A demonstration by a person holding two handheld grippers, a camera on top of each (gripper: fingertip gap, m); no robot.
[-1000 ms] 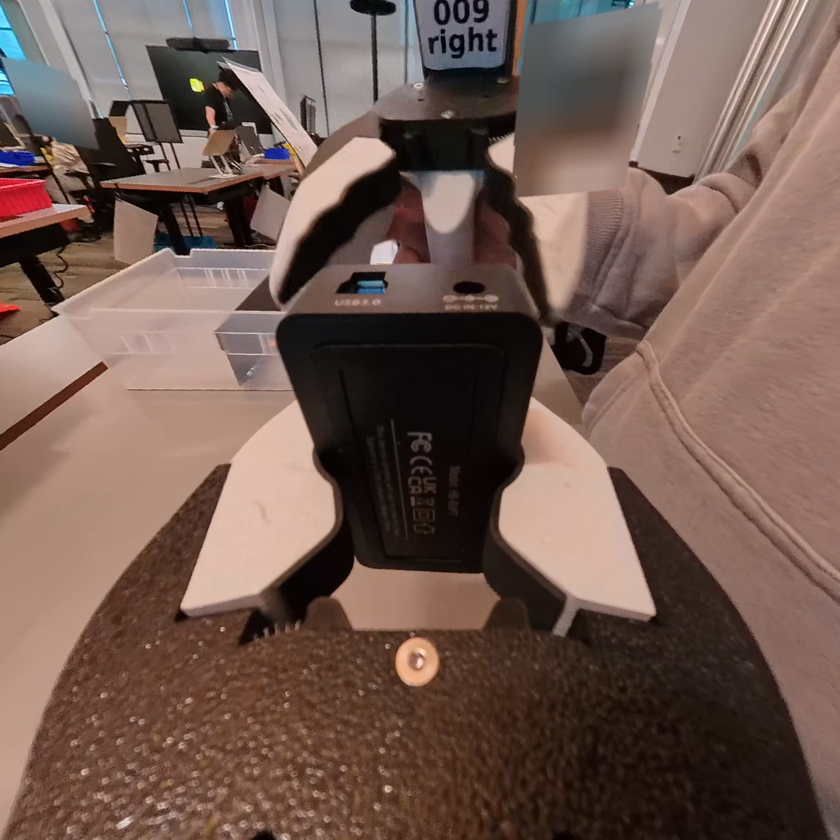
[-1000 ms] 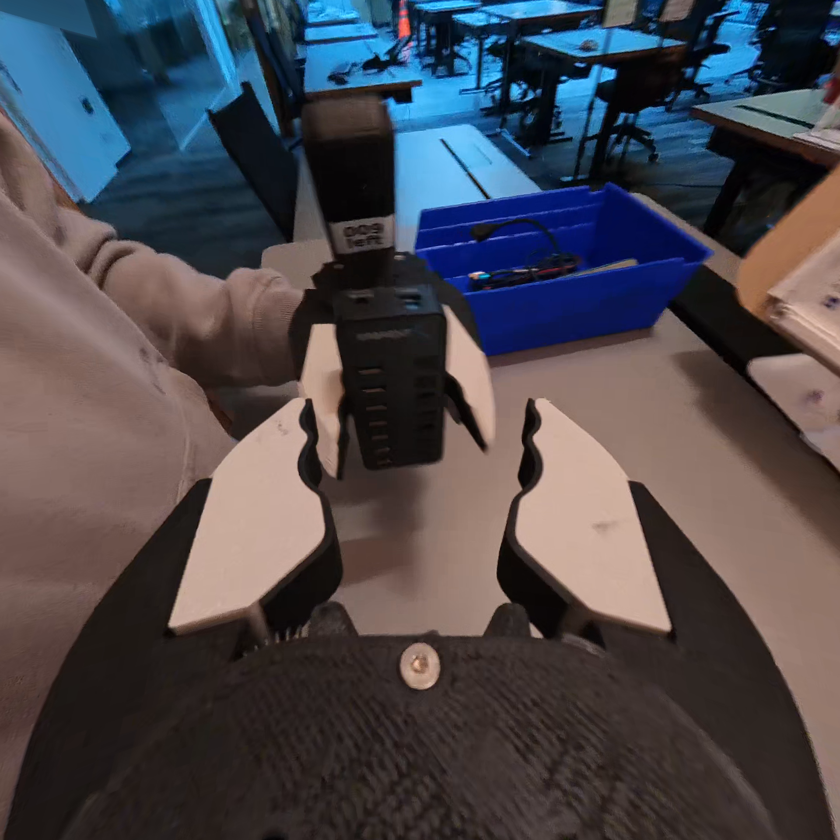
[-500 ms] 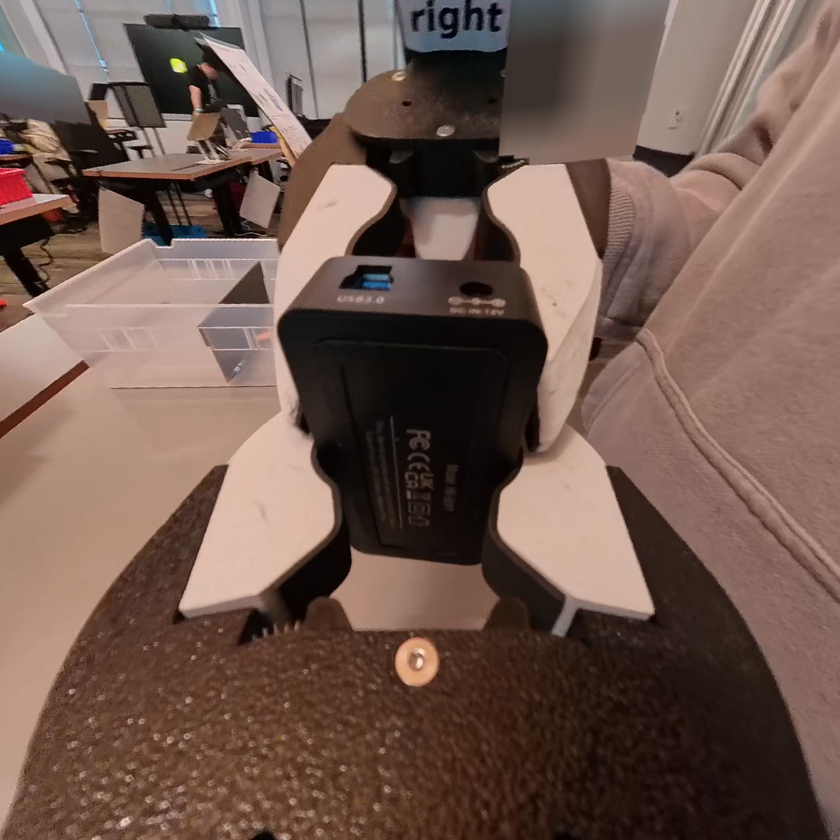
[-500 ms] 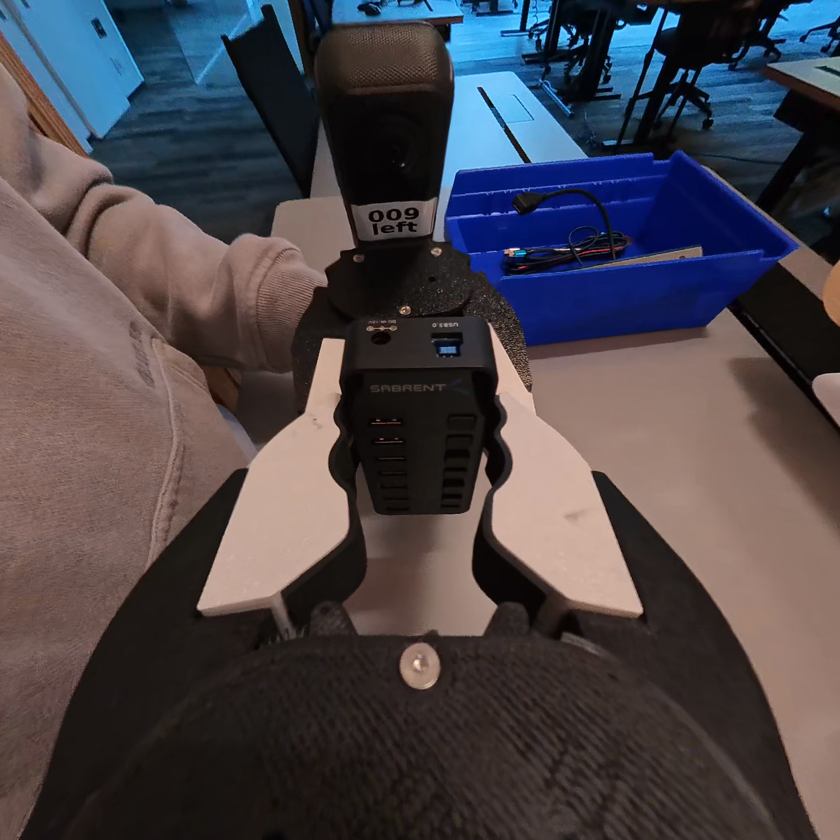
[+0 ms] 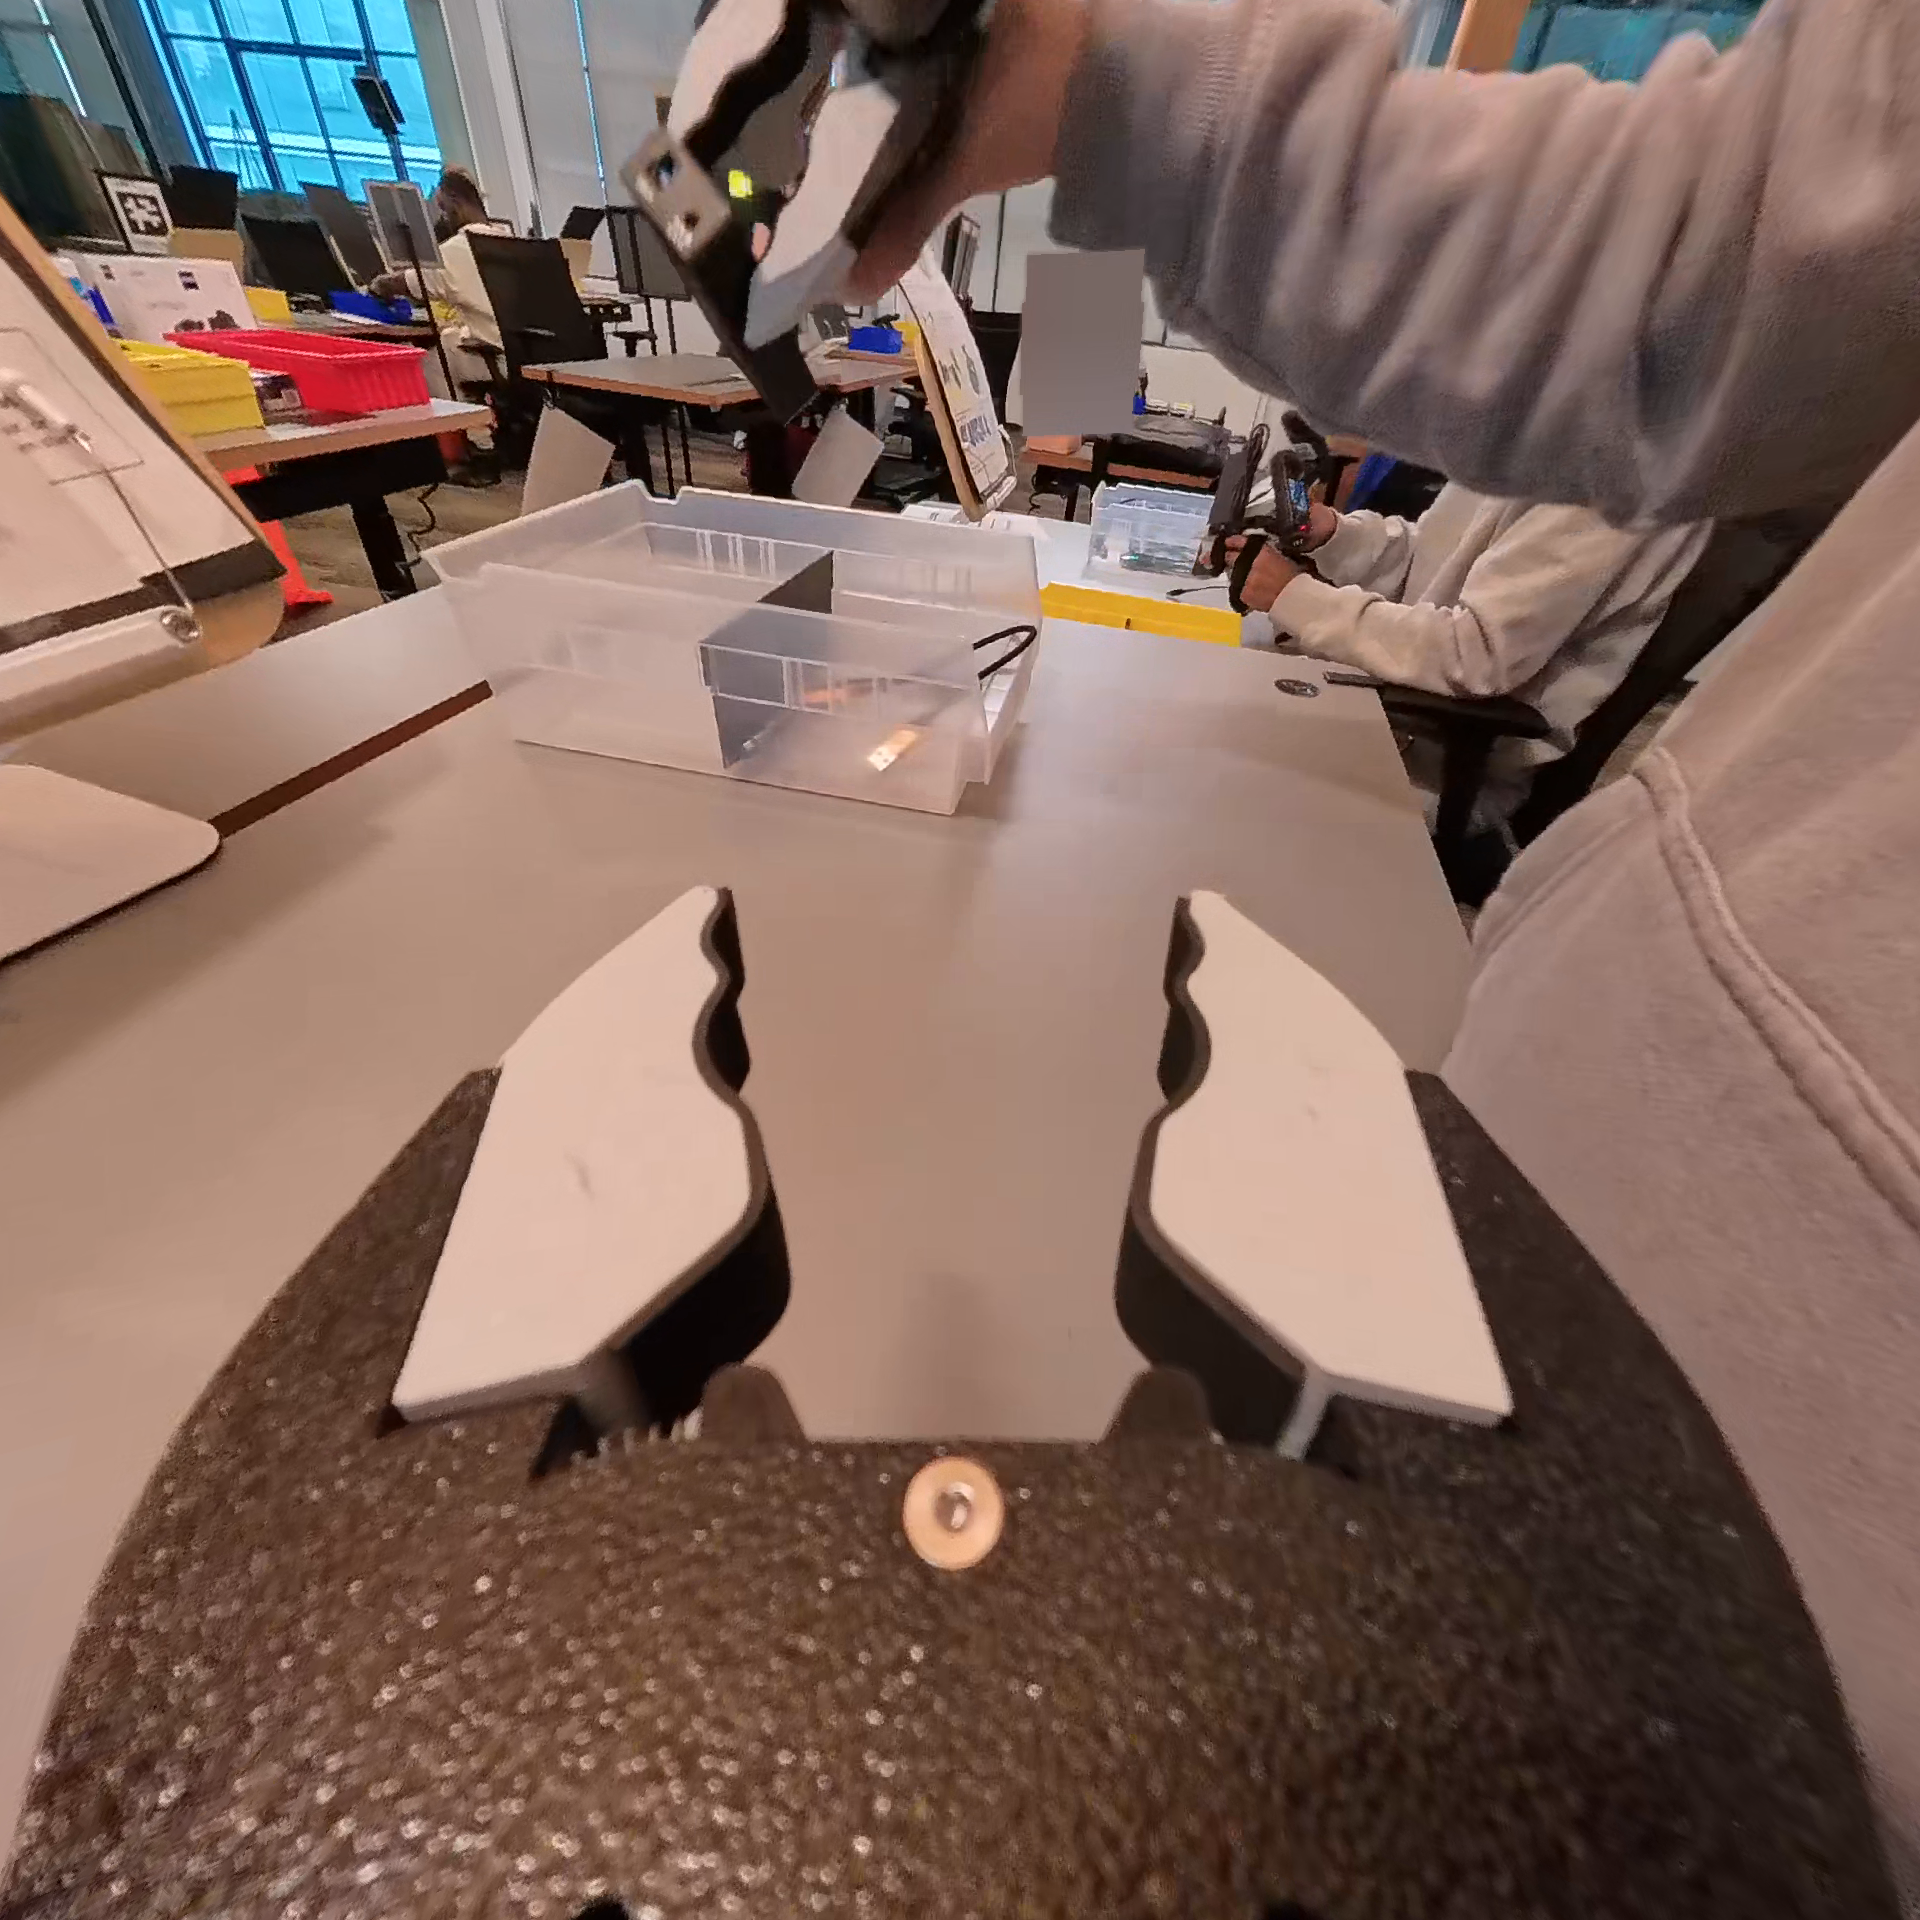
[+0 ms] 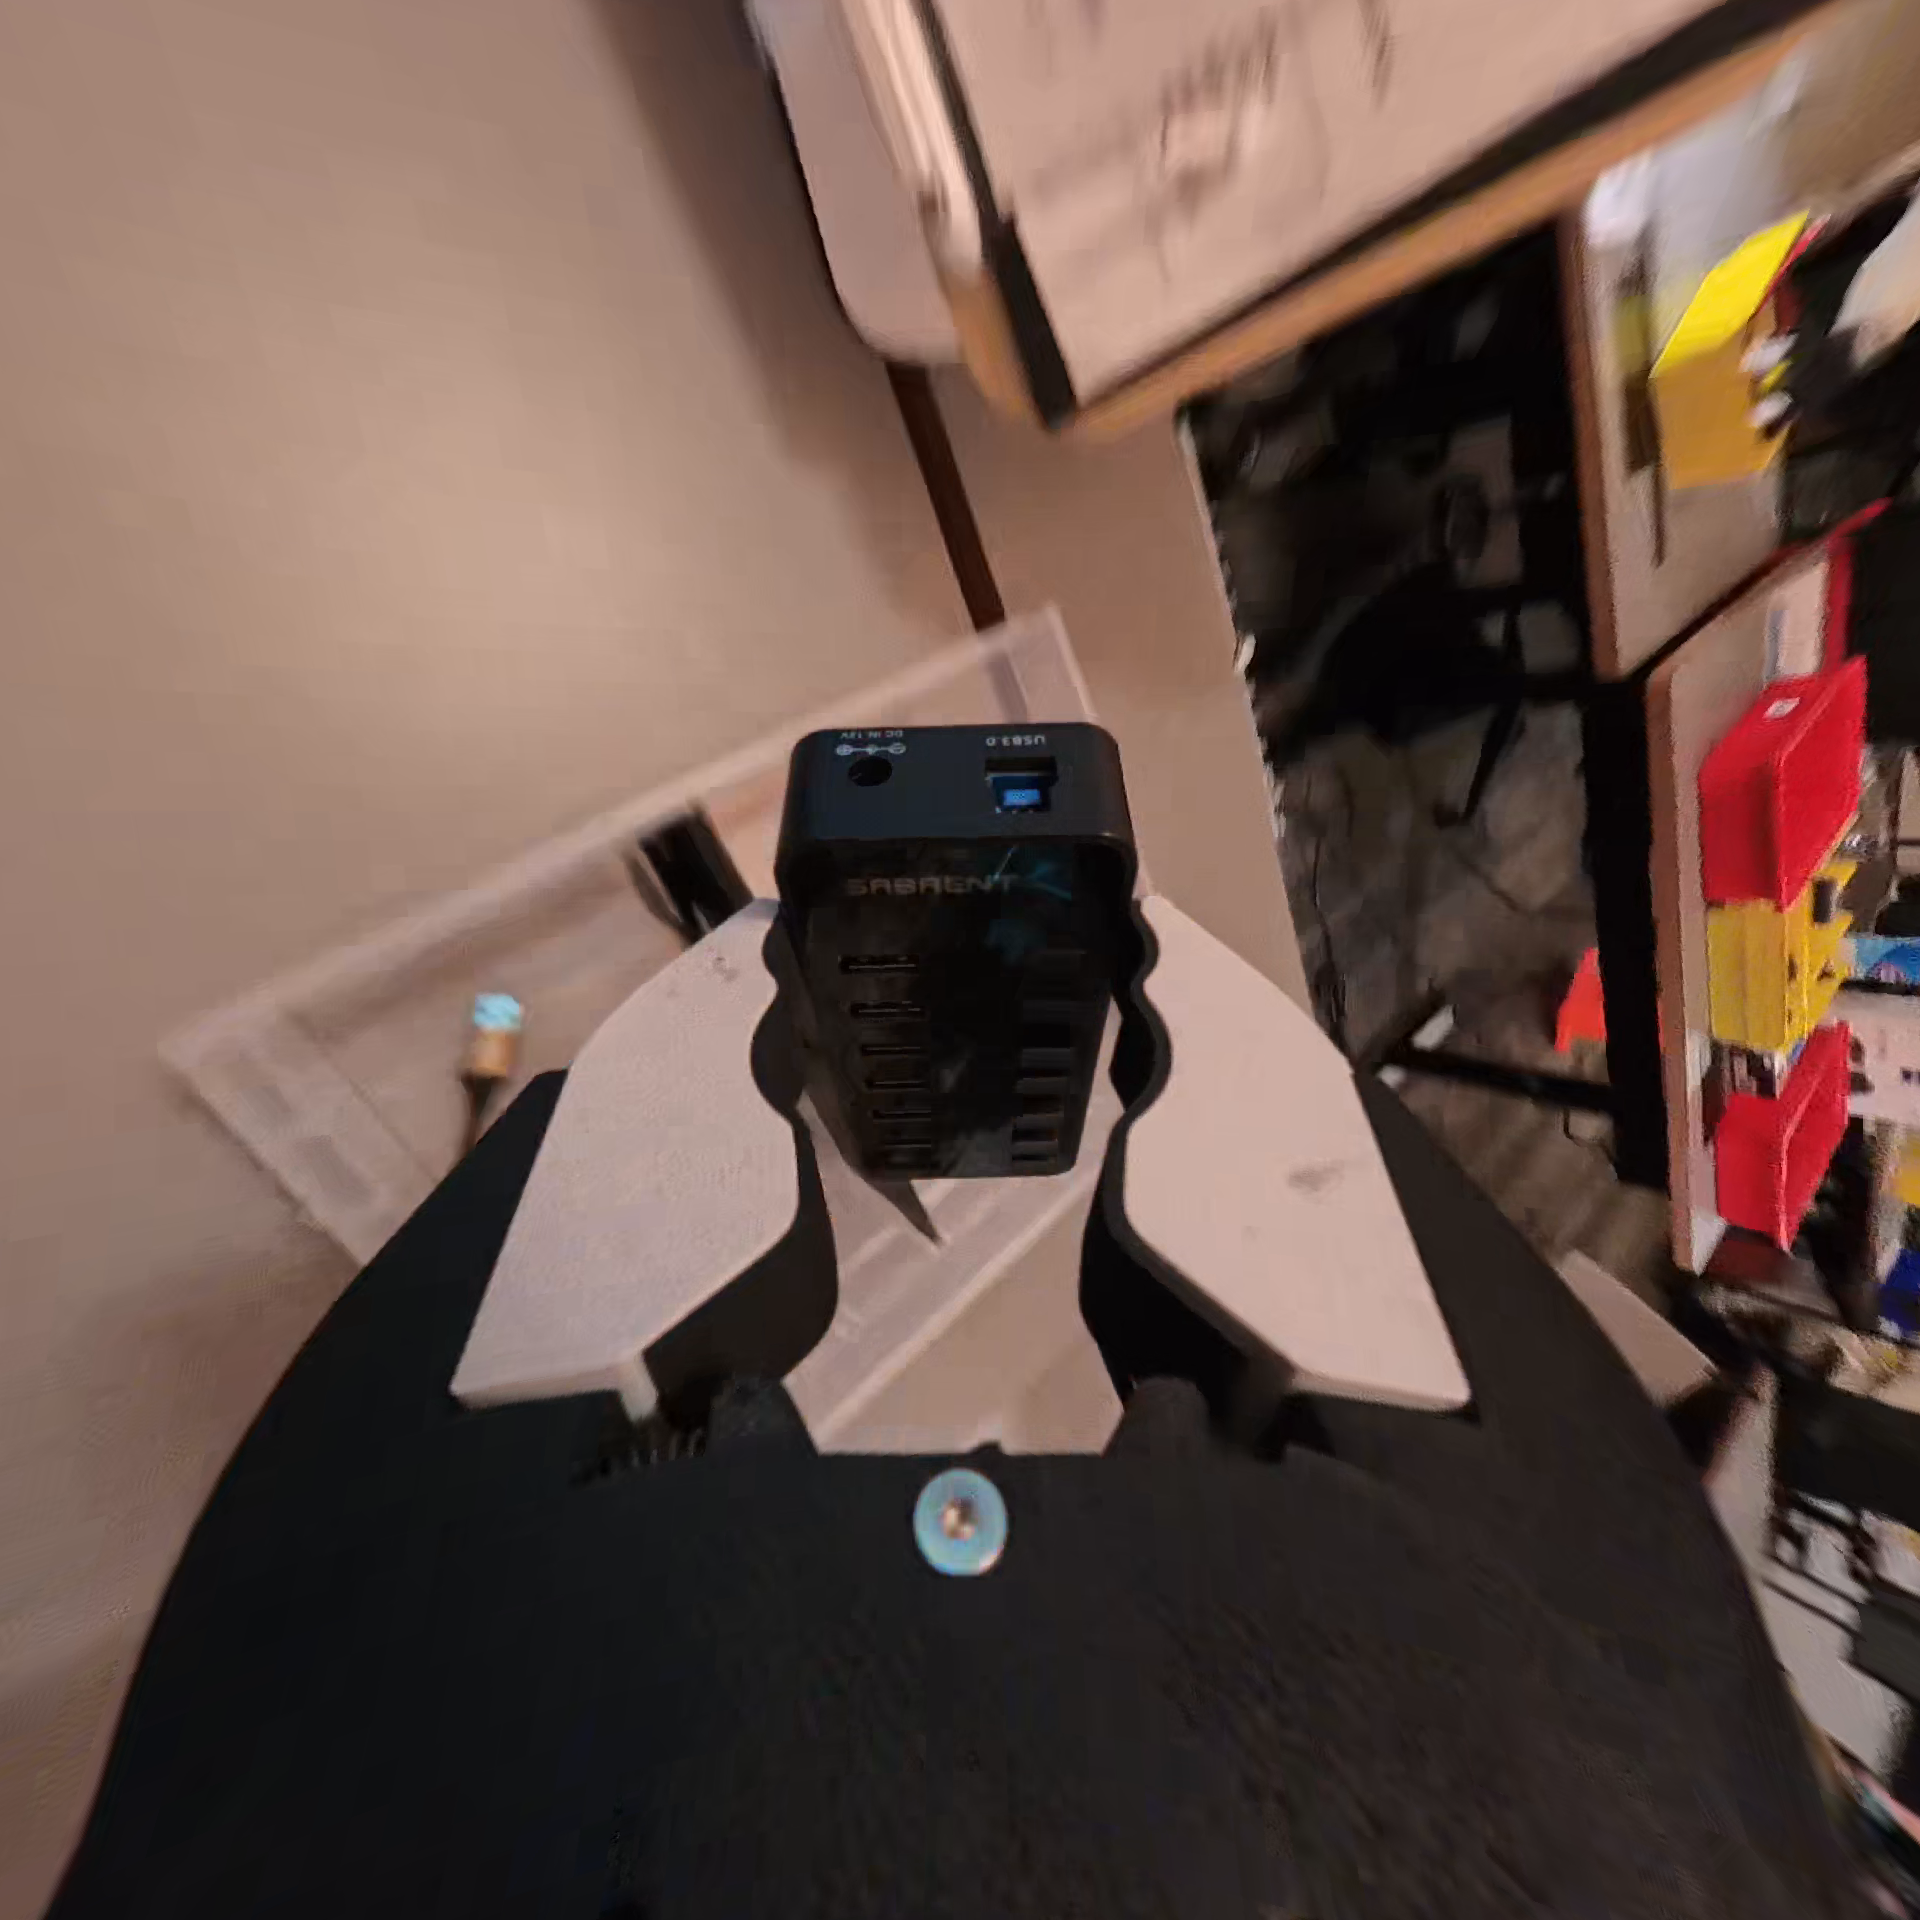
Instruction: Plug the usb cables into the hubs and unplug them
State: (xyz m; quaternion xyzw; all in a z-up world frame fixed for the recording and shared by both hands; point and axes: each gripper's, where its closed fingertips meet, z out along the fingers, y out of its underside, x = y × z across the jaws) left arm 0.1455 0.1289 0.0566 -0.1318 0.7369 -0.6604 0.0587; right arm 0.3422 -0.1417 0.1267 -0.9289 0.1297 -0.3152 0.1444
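Observation:
My right gripper (image 6: 951, 925) is shut on a black USB hub (image 6: 951, 956), port side up, its end with the blue socket pointing away. It holds the hub in the air above a clear plastic bin (image 6: 343, 1049) with a gold-tipped USB cable plug (image 6: 490, 1034) inside. In the left wrist view the right gripper (image 5: 779, 156) with the hub (image 5: 727, 249) is high up at the top, tilted. My left gripper (image 5: 951, 914) is open and empty, low over the grey table (image 5: 935, 852). The cable plug (image 5: 891, 750) lies in the clear bin (image 5: 748, 634) ahead.
A board on a white stand (image 5: 94, 582) stands at the left of the table. A person's sleeve (image 5: 1455, 229) crosses the top right. Another seated person (image 5: 1455, 613) is beyond the table's far right edge. Red and yellow bins (image 5: 301, 369) sit on tables behind.
My left gripper has let go of the hub and opened. My right gripper closed on the hub, lifted it and swung it over the clear bin. The right wrist view is blurred by motion.

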